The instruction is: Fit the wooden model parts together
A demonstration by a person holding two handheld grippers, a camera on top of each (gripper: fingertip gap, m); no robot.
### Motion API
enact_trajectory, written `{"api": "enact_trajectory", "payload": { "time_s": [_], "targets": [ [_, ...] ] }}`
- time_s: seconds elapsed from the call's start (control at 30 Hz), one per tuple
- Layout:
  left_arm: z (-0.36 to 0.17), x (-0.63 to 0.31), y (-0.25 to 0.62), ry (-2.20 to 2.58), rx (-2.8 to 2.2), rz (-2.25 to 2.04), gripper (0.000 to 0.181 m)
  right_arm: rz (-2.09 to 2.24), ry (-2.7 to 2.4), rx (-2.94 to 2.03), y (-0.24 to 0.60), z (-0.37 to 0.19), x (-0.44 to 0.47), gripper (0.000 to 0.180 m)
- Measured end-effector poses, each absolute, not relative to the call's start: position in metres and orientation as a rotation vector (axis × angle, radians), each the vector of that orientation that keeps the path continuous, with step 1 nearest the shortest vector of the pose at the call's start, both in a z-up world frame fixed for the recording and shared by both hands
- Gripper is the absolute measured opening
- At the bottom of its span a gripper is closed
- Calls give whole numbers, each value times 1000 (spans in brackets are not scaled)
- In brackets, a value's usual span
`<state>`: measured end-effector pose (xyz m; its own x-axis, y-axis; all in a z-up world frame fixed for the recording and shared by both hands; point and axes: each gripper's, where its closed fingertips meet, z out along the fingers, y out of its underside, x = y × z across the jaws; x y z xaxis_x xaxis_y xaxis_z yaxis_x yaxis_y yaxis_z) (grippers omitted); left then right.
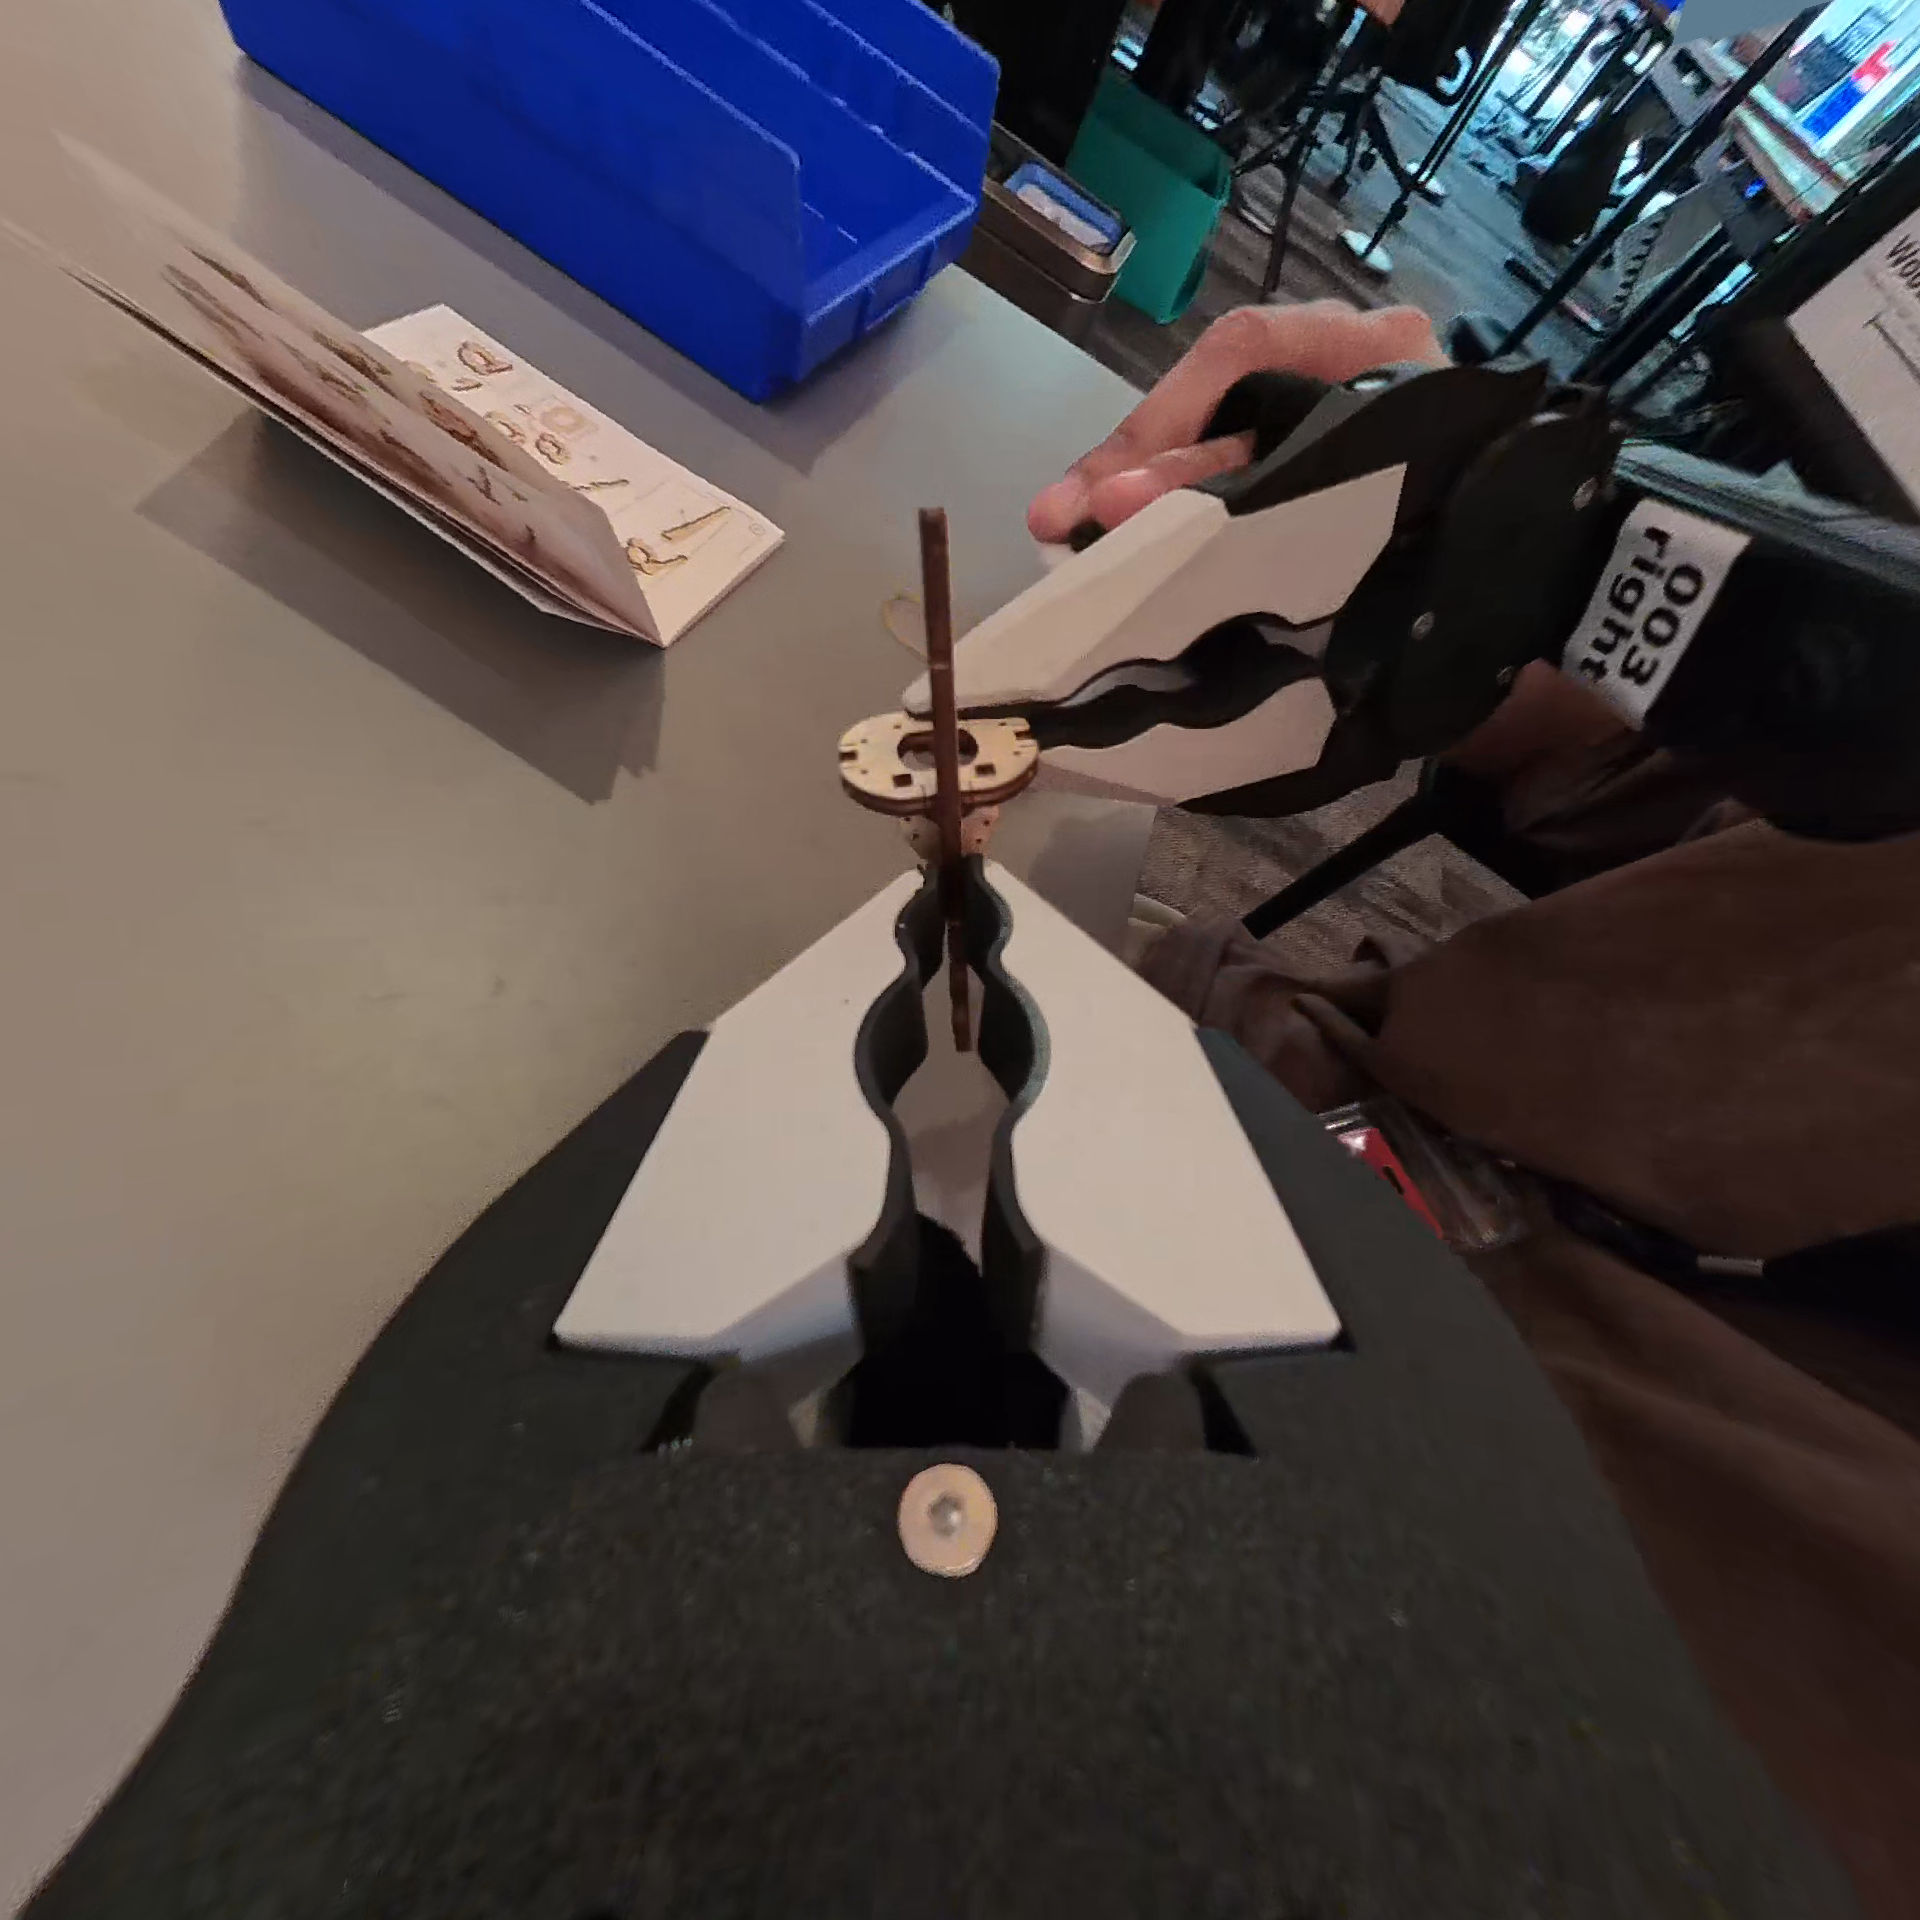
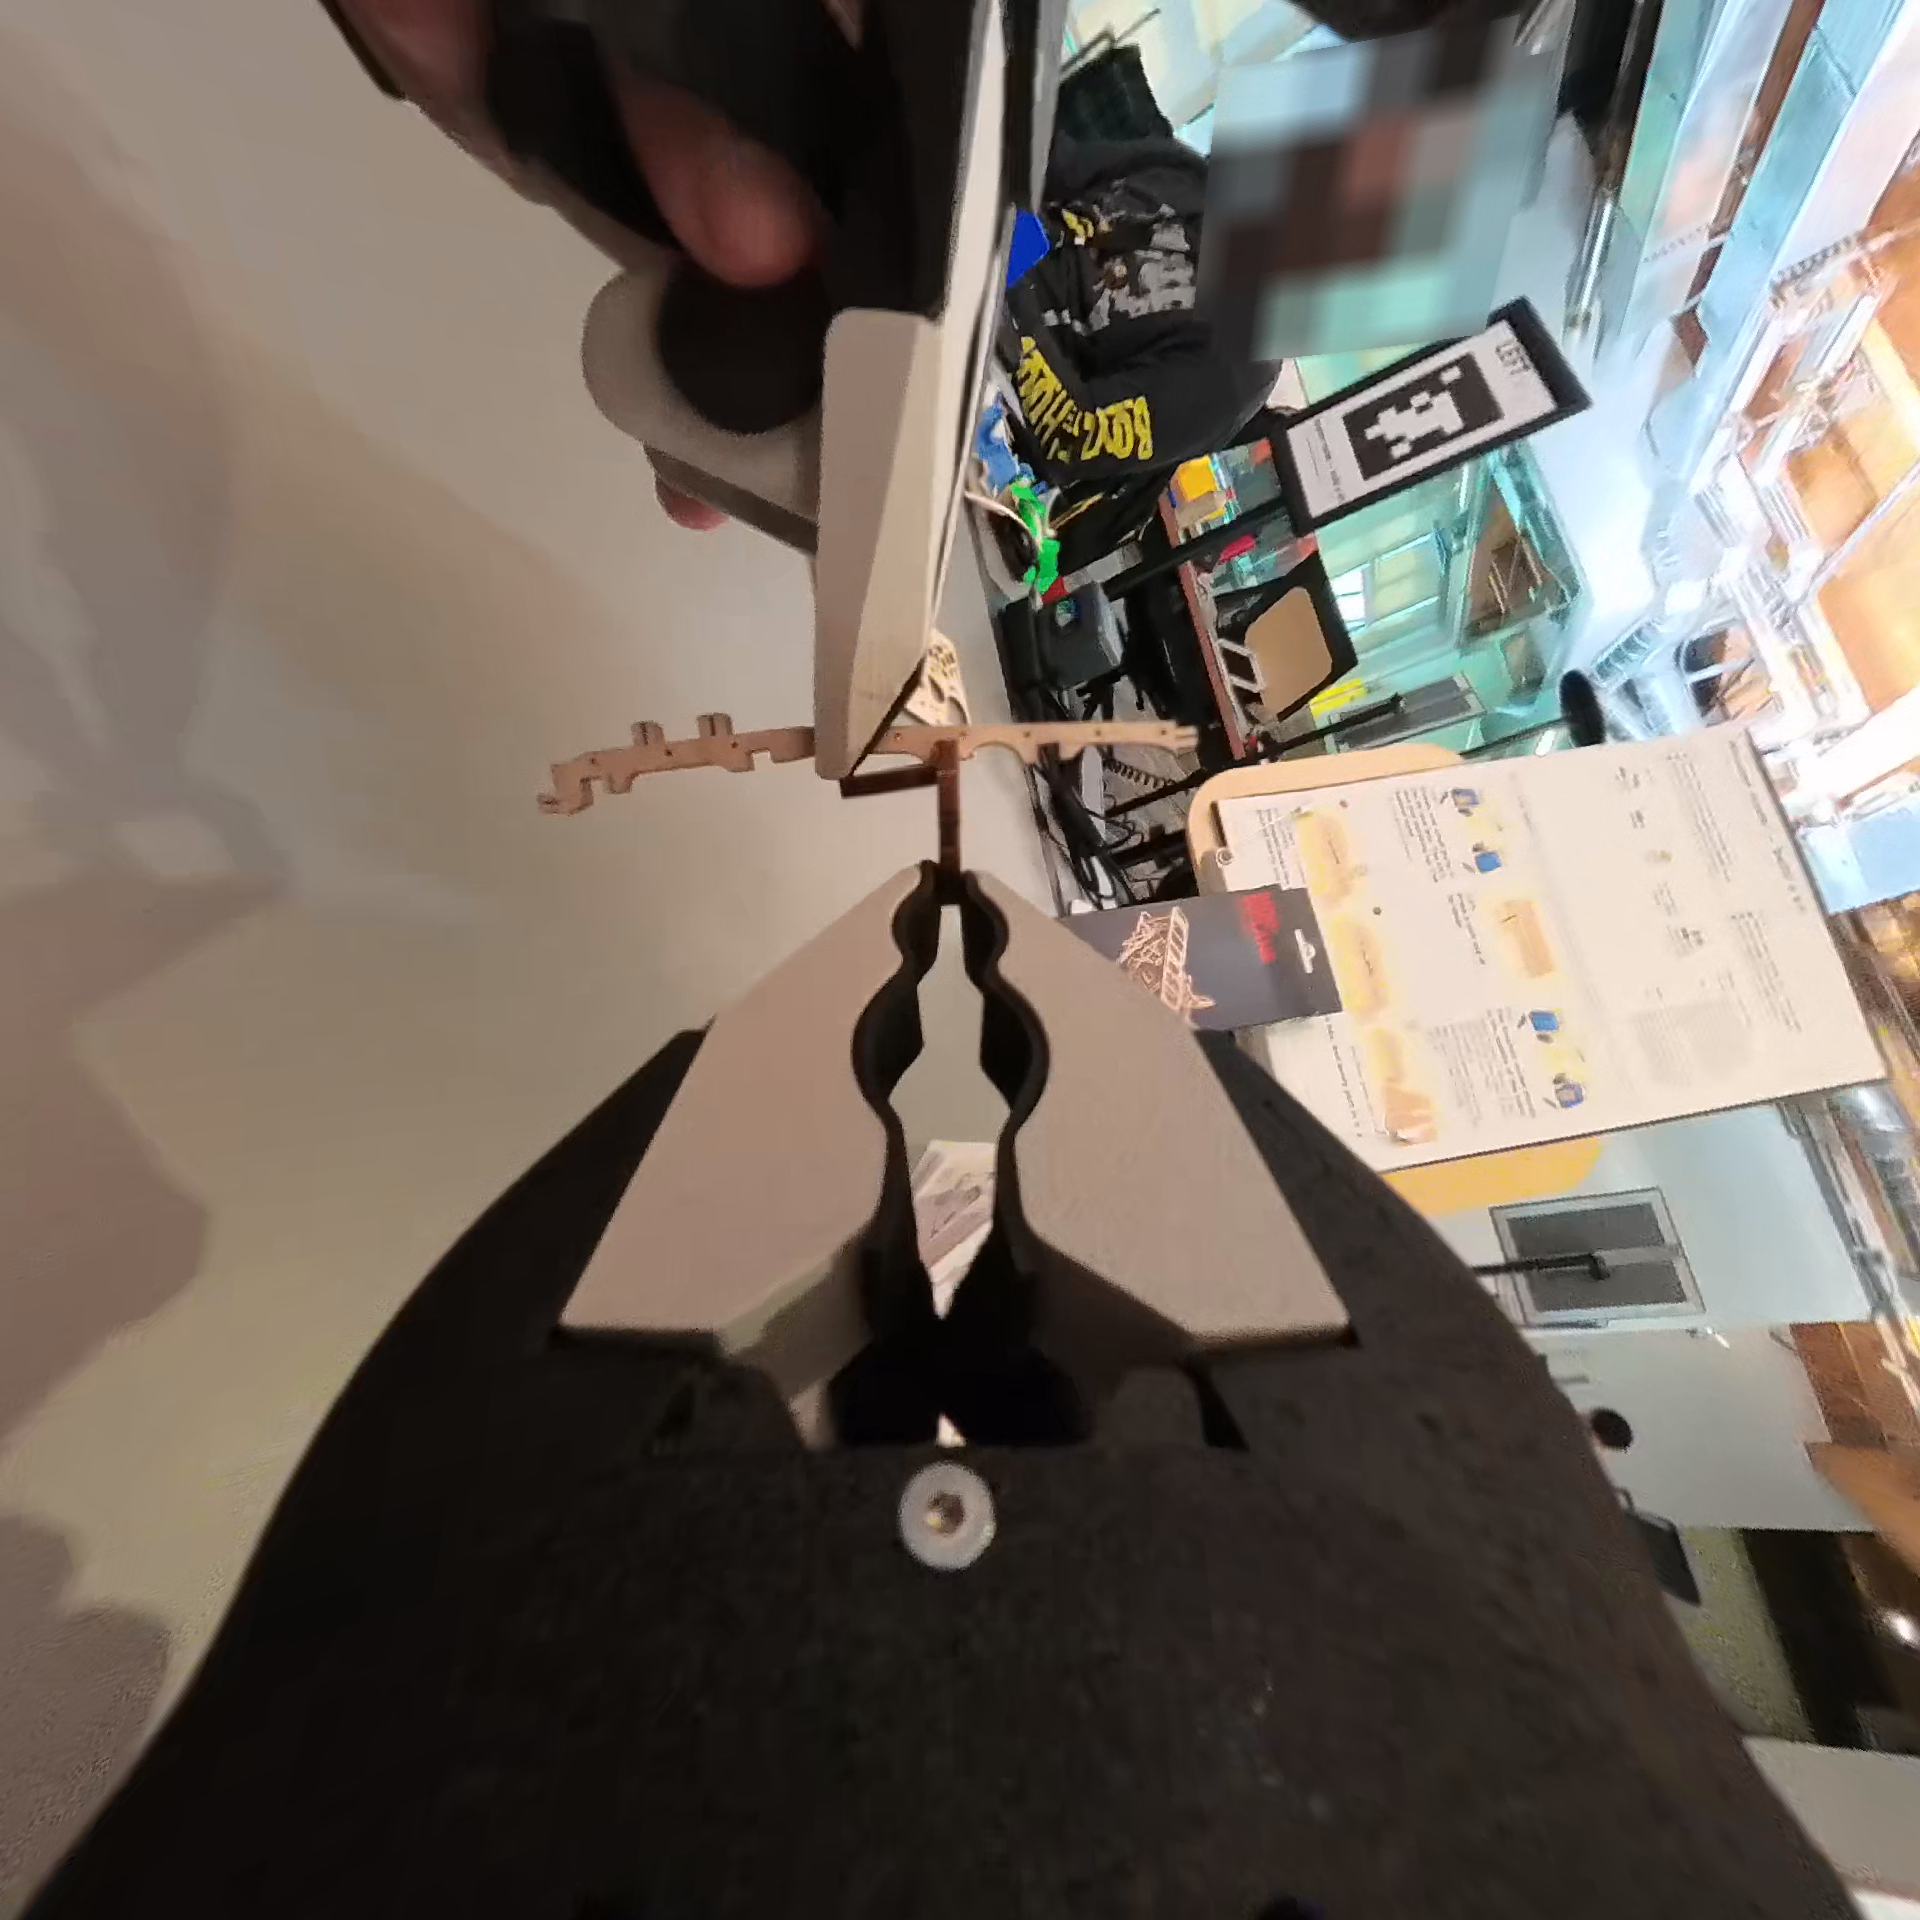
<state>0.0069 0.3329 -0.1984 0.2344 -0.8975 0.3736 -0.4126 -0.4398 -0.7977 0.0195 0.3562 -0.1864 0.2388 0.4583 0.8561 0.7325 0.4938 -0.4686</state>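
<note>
My left gripper [image 1: 951, 883] is shut on a long thin notched wooden strip [image 1: 932, 623], which stands upright and shows edge-on. My right gripper [image 1: 1023, 732] comes in from the right, shut on the rim of a flat oval wooden plate [image 1: 883, 764] with several cut-outs. The strip passes through the plate's middle slot. In the right wrist view the right gripper [image 2: 943, 878] pinches the plate [image 2: 949, 821] edge-on. There the strip [image 2: 675, 753] runs crosswise, and the left gripper [image 2: 852, 758] reaches down onto it from above.
A folded instruction booklet [image 1: 416, 447] and a blue divided bin [image 1: 675, 156] lie on the grey table [image 1: 312, 935] to the left. A hand [image 1: 1195, 436] holds the right gripper. A printed sheet [image 2: 1558, 935] and a dark card [image 2: 1216, 966] stand past the table edge.
</note>
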Motion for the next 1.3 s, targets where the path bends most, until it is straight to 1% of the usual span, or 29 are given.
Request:
{"api": "enact_trajectory", "payload": {
  "time_s": [0.1,0.27,0.4,0.5,0.63,0.7,0.77,0.97,1.1,1.2,1.3],
  "targets": [
    [-196,9,332,1185,-1929,-1187,1,-212,-1407,-1115,355,-186,21,2],
    [-198,8,332,1197,-1895,-1132,2,-211,-1429,-1101,353,-189,22,2],
    [-195,1,334,1118,-1866,-1239,31,-150,-1437,-1095,349,-192,21,3],
    [-185,-5,333,1036,-1798,-1422,37,-61,-1420,-1097,345,-190,17,2],
    [-174,-6,320,930,-1720,-1865,47,145,-1401,-1063,331,-183,5,3],
    [-166,-6,316,871,-1654,-2048,48,221,-1380,-1074,327,-180,1,3],
    [-166,-4,311,874,-1636,-2116,47,263,-1382,-1076,324,-180,-2,3],
    [-167,-2,306,881,-1627,-2170,35,293,-1389,-1065,319,-179,-8,3],
    [-164,-4,304,864,-1599,-2208,38,310,-1380,-1052,318,-177,-9,3],
    [-165,-4,304,868,-1598,-2201,31,317,-1382,-1047,316,-175,-10,3],
    [-163,-4,304,877,-1574,-2194,30,321,-1377,-1046,316,-173,-10,3]
  ]
}}
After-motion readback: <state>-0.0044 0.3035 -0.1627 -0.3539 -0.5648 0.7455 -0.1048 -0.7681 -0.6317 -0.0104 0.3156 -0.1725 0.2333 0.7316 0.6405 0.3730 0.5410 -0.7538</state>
